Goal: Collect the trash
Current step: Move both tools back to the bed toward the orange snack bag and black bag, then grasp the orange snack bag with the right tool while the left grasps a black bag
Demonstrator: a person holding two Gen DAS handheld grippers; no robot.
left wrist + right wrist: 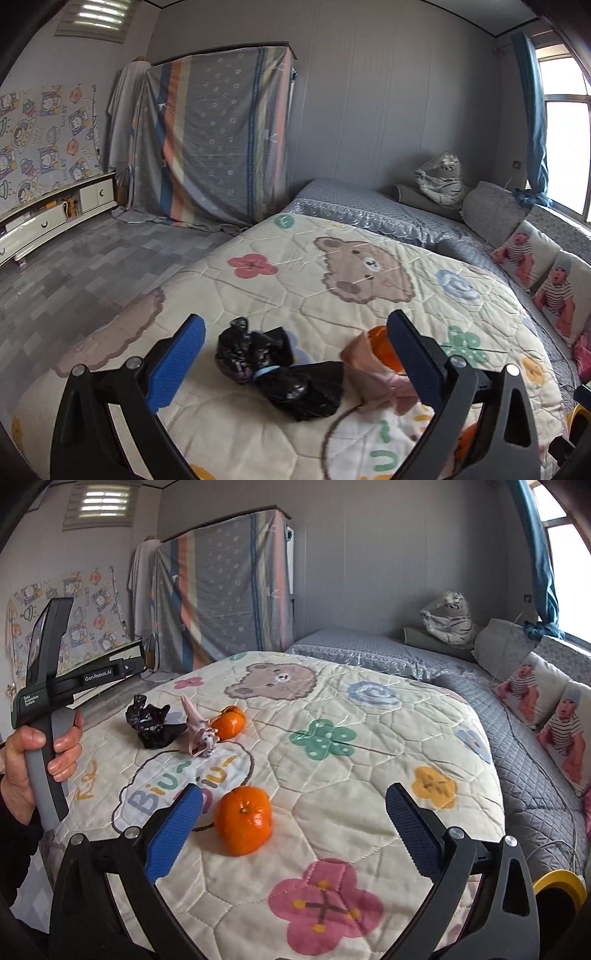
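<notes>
A crumpled black plastic bag (280, 373) lies on the cream quilt (295, 273), between the open blue fingers of my left gripper (295, 365). A crumpled pink wrapper (373, 369) lies just right of it, with an orange (380, 339) partly hidden behind my right finger. In the right wrist view the black bag (151, 722), pink wrapper (199, 731) and that orange (229, 722) sit at the far left. A second orange (243, 819) lies near my right gripper (295, 830), which is open and empty.
The left gripper's handle (48, 709) is held by a hand at the left of the right wrist view. A yellow-rimmed bin (561, 886) stands at the lower right beside the bed. Grey bedding (369, 650), cushions and a plush tiger (450, 616) lie beyond.
</notes>
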